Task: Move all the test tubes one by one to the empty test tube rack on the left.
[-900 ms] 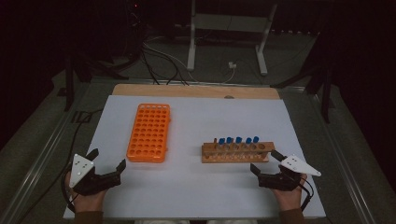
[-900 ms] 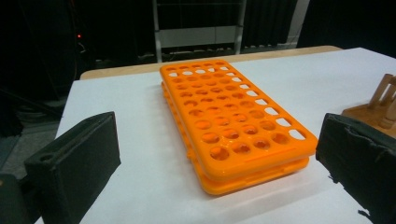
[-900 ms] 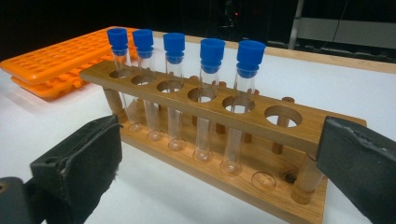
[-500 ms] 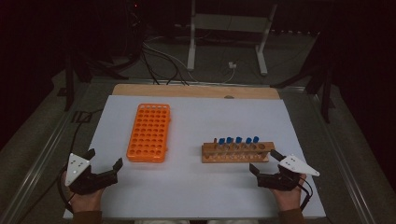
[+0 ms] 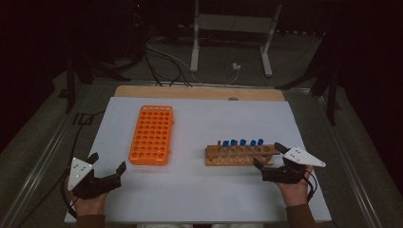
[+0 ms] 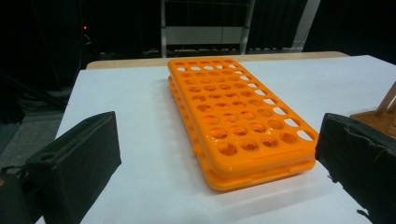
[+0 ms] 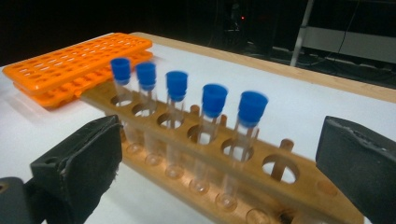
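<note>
The room beyond the table (image 5: 199, 190) is nearly black — only pale stand legs (image 5: 195, 42) and some cables (image 5: 166, 61) on the floor can be made out, the rest lost in shadow. In the high view the person's forearms are cut off at the bottom edge, so little more than the hands and sleeve ends show. The left gripper (image 5: 105, 166) rests at the near left corner of the white sheet, its jaws spread wide with nothing between them; in the left gripper view the orange rack (image 6: 238, 116) lies flat just ahead, all its holes empty, while a sliver of the wooden rack (image 6: 380, 116) is clipped by the right edge and partly hidden behind the black jaw. The right gripper (image 5: 270, 156) sits at the near right, jaws likewise released and wide, standing just off the end of the wooden rack without touching it as far as can be told. In the right gripper view five clear tubes with blue caps (image 7: 215, 100) stand upright in that rack, the last hole nearest the gripper empty; the caps are slightly blurred, and the rack's near end runs out of the frame. No label, brand or writing can be read on either rack, the tubes or the grippers — the surfaces look plain.
</note>
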Motion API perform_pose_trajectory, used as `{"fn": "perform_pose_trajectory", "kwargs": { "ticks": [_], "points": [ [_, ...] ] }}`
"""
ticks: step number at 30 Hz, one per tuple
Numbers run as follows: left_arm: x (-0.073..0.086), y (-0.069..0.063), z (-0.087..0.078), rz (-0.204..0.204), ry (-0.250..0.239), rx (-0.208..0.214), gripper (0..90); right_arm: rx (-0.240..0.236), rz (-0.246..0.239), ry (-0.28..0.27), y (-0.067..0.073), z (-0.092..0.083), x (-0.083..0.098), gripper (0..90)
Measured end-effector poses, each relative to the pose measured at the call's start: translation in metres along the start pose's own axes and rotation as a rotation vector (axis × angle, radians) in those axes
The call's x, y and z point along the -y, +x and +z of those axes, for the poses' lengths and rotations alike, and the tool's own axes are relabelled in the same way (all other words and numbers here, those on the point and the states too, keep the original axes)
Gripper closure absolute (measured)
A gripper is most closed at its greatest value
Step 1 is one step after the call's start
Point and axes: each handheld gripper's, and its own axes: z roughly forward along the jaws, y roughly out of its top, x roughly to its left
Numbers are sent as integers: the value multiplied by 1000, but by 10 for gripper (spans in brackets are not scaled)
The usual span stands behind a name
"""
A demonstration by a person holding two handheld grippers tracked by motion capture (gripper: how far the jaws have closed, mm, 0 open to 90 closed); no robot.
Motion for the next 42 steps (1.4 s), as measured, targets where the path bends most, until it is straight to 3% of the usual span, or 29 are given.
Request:
{"fn": "perform_pose_trajectory", "kwargs": {
  "ticks": [5, 8, 13, 17, 20, 31, 42],
  "points": [
    [1, -1, 1, 0, 3, 8, 10, 44, -25, 41, -6, 8, -3, 76],
    [1, -2, 1, -1, 4, 7, 10, 20, -4, 71, -14, 13, -1, 158],
    [2, -1, 2, -8, 8, 9, 10, 33, 14, 83, -16, 17, 2, 446],
    [2, -2, 2, -8, 8, 8, 10, 20, 16, 94, -18, 22, 3, 592],
    [2, -1, 2, -7, 9, 8, 10, 12, 24, 91, -19, 25, 4, 653],
    [2, -1, 2, -11, 9, 9, 10, 9, 15, 79, -14, 35, 5, 754],
    [3, -1, 3, -16, 14, 4, 10, 9, 19, 56, -13, 31, 3, 763]
  ]
}}
